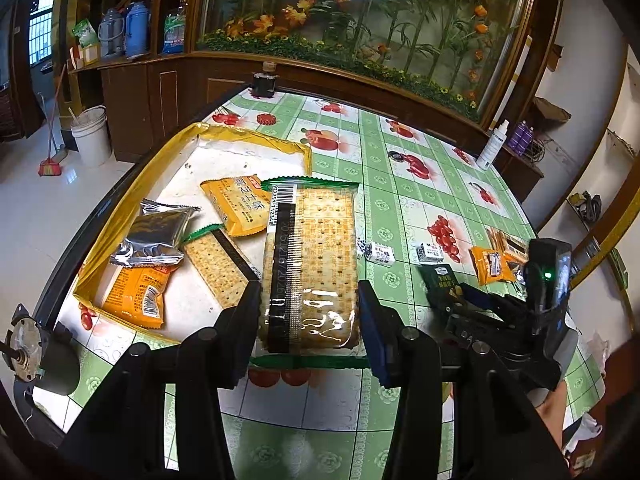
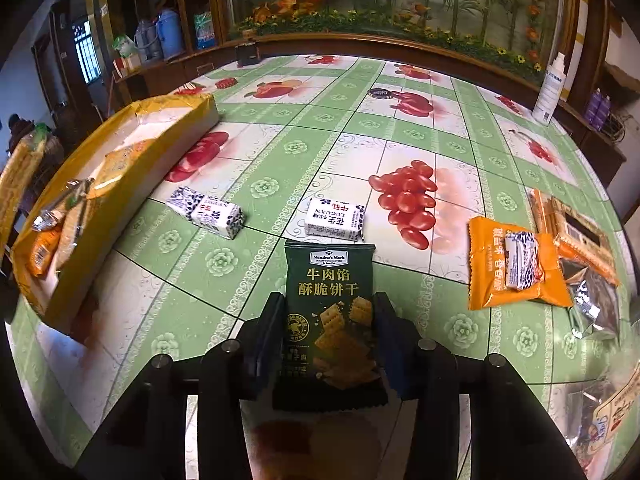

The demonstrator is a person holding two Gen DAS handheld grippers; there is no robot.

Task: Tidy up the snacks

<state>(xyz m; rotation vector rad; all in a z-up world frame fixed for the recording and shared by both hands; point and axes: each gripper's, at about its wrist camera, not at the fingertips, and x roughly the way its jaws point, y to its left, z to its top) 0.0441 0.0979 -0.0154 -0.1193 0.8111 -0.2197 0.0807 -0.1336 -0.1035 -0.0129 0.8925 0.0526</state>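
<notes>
My left gripper (image 1: 308,320) is shut on a long clear pack of crackers (image 1: 316,248) with green ends, held above the table beside the yellow tray (image 1: 120,204). Inside the tray lie two orange packets (image 1: 236,204), a silver packet (image 1: 160,232) and another cracker pack (image 1: 218,264). In the right wrist view my right gripper (image 2: 329,340) has a dark green biscuit packet (image 2: 329,280) between its fingers, both pads against its sides, low over the green tablecloth. The same tray (image 2: 132,184) shows at the left there.
Two small white-and-blue candy bars (image 2: 208,212) (image 2: 334,220) lie ahead of the right gripper. An orange packet (image 2: 516,268) with a candy on it, a silver packet (image 2: 596,300) and more snacks sit at the right. A spray bottle (image 2: 550,92) stands at the far edge.
</notes>
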